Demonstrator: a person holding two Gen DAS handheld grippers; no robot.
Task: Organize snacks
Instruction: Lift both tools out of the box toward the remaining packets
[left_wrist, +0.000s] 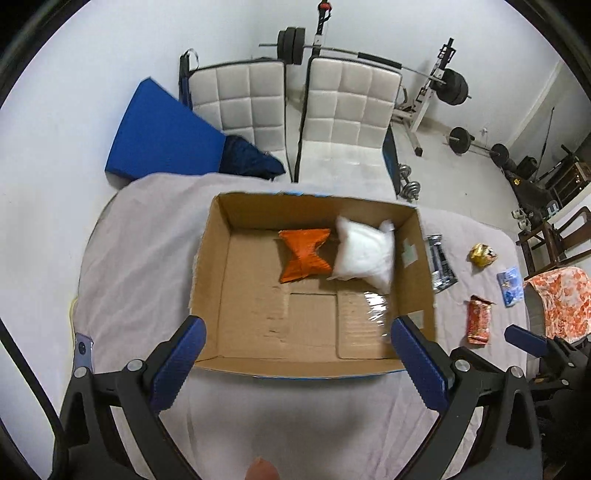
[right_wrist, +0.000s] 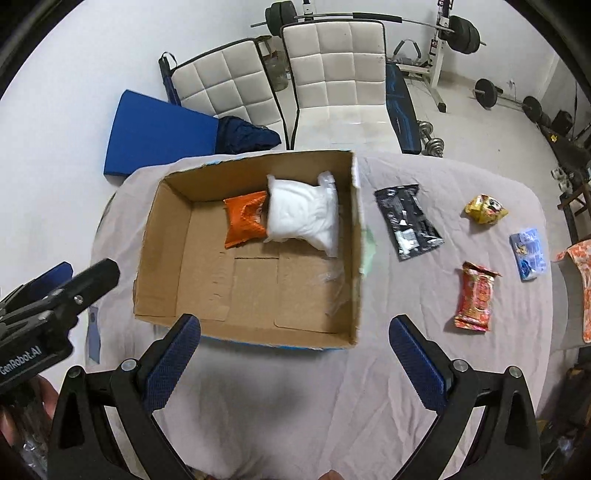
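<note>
An open cardboard box (left_wrist: 207, 258) (right_wrist: 159, 236) stands on the cloth-covered table. Inside lie an orange snack packet (left_wrist: 304, 254) (right_wrist: 245, 219) and a white bag (left_wrist: 365, 251) (right_wrist: 304, 216), side by side at the far end. To the box's right on the cloth are a black packet (right_wrist: 408, 221) (left_wrist: 441, 264), a yellow packet (right_wrist: 485, 208) (left_wrist: 482, 254), a red packet (right_wrist: 476, 297) (left_wrist: 480, 319) and a blue packet (right_wrist: 528, 253) (left_wrist: 511, 286). My left gripper (left_wrist: 295, 328) is open above the box's near edge, holding nothing. My right gripper (right_wrist: 295, 328) is open too, over the box's near right corner.
Two white padded chairs (right_wrist: 332, 74) stand behind the table, with a blue mat (right_wrist: 155, 129) on the floor at left. Weights and a bench (right_wrist: 436, 48) fill the back right. A floral-covered chair (left_wrist: 565, 299) is at the table's right end.
</note>
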